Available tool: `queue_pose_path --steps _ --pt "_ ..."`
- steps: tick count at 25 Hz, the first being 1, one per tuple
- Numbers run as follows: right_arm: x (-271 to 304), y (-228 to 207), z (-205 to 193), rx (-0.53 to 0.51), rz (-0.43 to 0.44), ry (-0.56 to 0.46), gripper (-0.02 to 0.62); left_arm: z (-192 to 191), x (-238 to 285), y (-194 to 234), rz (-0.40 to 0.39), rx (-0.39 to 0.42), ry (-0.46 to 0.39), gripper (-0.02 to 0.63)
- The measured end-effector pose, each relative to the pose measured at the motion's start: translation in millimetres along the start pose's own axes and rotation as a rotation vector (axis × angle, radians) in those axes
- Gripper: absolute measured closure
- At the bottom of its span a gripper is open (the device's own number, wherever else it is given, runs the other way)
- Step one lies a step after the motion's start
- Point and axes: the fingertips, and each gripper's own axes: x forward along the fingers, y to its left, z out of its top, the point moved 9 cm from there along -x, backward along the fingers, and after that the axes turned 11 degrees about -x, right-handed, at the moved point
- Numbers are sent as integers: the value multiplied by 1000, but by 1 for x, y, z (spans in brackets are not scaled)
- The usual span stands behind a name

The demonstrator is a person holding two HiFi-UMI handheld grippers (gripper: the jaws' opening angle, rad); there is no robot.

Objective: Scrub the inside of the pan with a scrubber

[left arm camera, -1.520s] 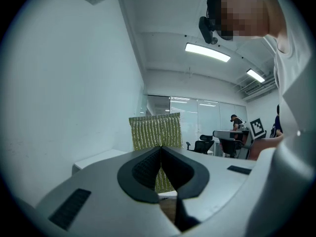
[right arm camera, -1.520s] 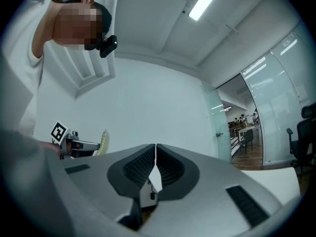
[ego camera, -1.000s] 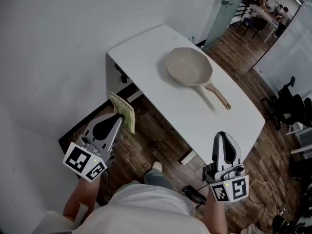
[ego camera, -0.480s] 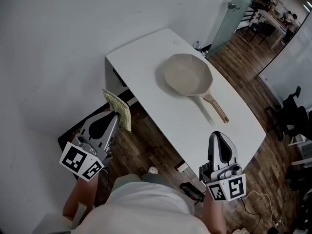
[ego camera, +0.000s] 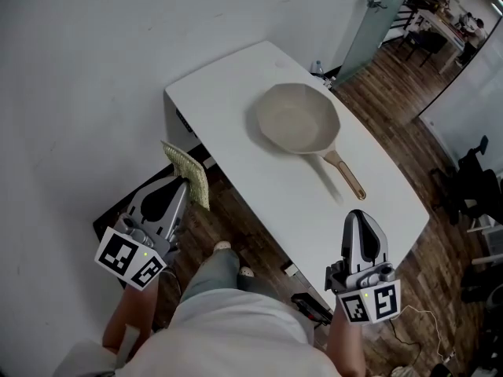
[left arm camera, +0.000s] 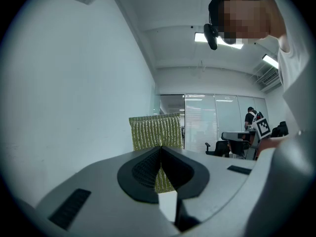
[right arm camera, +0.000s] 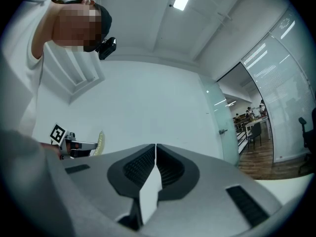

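White table (ego camera: 236, 108) on dark wood floor (ego camera: 251, 230), beige pan (ego camera: 299, 122) resting on the tabletop, handle toward the right gripper's side

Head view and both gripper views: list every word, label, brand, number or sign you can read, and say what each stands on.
None: no word, number or brand can be read in any view.
Black-and-white square markers on the cube of the left gripper and the cube of the right gripper: coded patterns, not letters.
Beige frying pan, white table, yellow-green woven scrubber: no print visible.
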Motion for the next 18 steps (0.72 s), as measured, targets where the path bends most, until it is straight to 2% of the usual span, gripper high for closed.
queue_pose_path --steps 9,18 --pt "5 -14 -3 5 -51 1 572 4 30 7 -39 5 0 588" --pt "33 -22 -3 -9 -114 8 572 14 77 38 -107 -4 15 588"
